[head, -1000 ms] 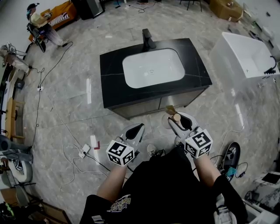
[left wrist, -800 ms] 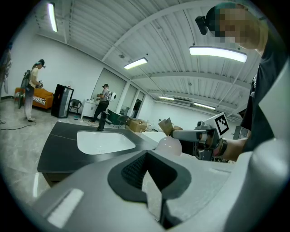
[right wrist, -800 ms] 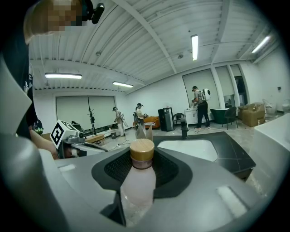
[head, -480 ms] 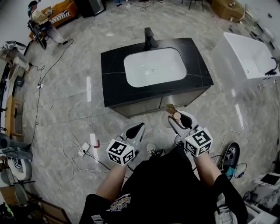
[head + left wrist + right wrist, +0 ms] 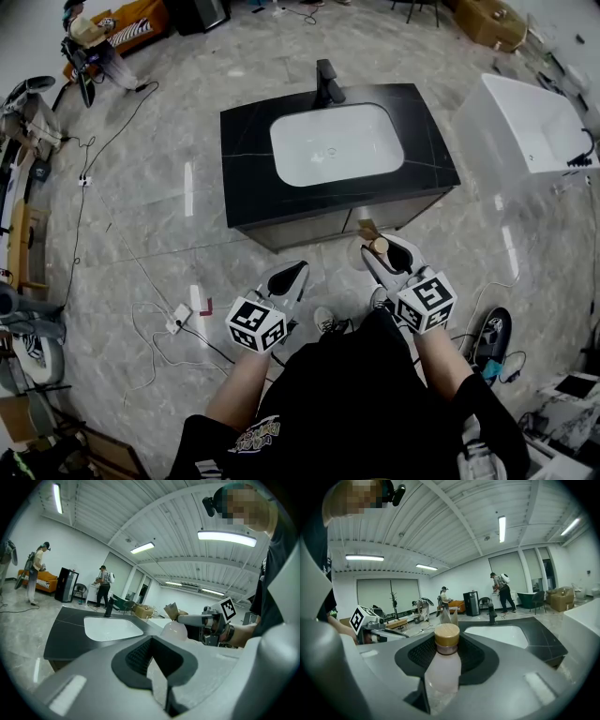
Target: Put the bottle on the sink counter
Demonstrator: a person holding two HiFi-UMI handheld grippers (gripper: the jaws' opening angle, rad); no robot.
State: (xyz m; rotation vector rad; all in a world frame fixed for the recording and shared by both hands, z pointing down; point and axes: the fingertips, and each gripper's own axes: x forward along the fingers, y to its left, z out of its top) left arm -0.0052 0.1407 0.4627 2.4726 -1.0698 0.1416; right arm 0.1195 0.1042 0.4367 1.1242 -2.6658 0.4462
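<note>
Closest in, the right gripper (image 5: 380, 251) is clenched on the bottle (image 5: 442, 667). Its jaws hug the pale body just under the wooden cap, and the bottle stands upright between them. The left gripper (image 5: 291, 274) hangs beside it with its jaws closed on nothing, so it gives no support. Both are held out in front of the person, over the floor and short of the sink counter (image 5: 248, 169), so the bottle has yet to reach it. The grip sits high on a smooth, rounded body, so I think a jolt could let the bottle slide down through the jaws and drop to the floor. Loose cables (image 5: 159, 328) lie on the floor to the left, and a step sideways could catch on them. Further on, the counter's front edge is the next hazard: if the bottle comes in too low, its base could strike that edge. Beyond that the white basin (image 5: 333, 143) fills most of the top and leaves only a narrow black strip in front. Set down too far in, the bottle could tip into the basin, or further back knock against the tap (image 5: 325, 84).
</note>
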